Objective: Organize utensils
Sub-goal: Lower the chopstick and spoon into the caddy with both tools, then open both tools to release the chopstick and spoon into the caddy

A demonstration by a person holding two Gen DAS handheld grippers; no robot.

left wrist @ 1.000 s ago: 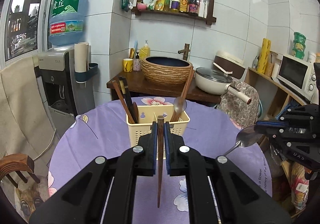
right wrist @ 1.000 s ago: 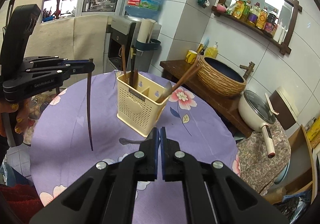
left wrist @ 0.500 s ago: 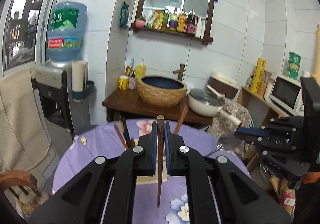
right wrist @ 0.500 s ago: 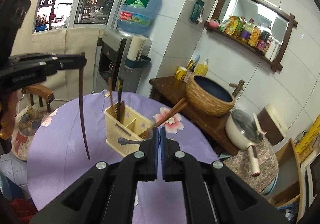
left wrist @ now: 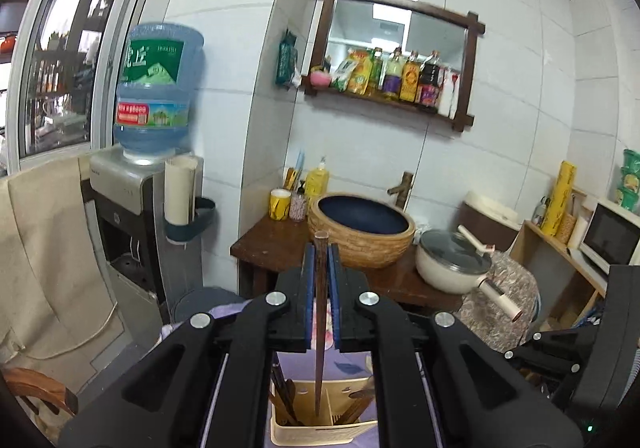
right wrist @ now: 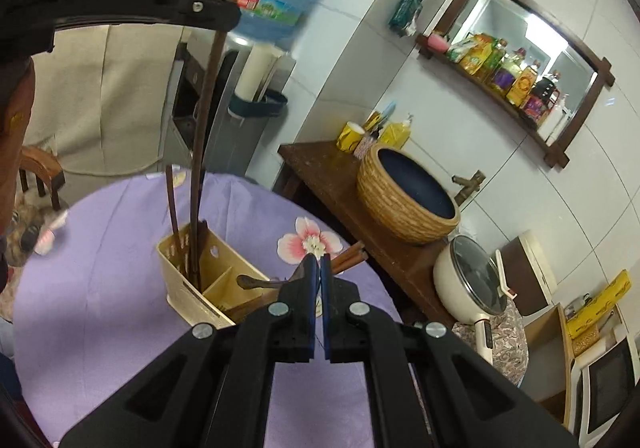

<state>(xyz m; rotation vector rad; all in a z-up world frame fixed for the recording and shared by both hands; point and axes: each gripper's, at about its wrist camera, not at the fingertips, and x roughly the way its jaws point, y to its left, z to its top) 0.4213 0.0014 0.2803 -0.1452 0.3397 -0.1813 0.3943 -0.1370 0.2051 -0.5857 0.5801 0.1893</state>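
Note:
My left gripper (left wrist: 321,260) is shut on a dark wooden chopstick (left wrist: 319,328) that hangs straight down. Its tip sits in the left compartment of the cream utensil caddy (left wrist: 320,434). In the right wrist view the left gripper (right wrist: 218,18) is at the top left and the chopstick (right wrist: 202,152) reaches into the caddy (right wrist: 188,288) beside another chopstick (right wrist: 172,200). My right gripper (right wrist: 317,268) is shut on a metal spoon (right wrist: 256,282), whose bowl is over the caddy's right compartment. Wooden spoons (right wrist: 348,256) lean there.
The caddy stands on a round table with a purple flowered cloth (right wrist: 100,328). Behind it are a wooden counter (left wrist: 272,244) with a wicker basin (left wrist: 362,230) and a lidded pot (left wrist: 454,262). A water dispenser (left wrist: 136,208) stands at the left, and a chair (right wrist: 40,172).
Both grippers rose and moved over the caddy. The chopstick's tip went from in front of the caddy down into its left compartment. The spoon came over the right compartment.

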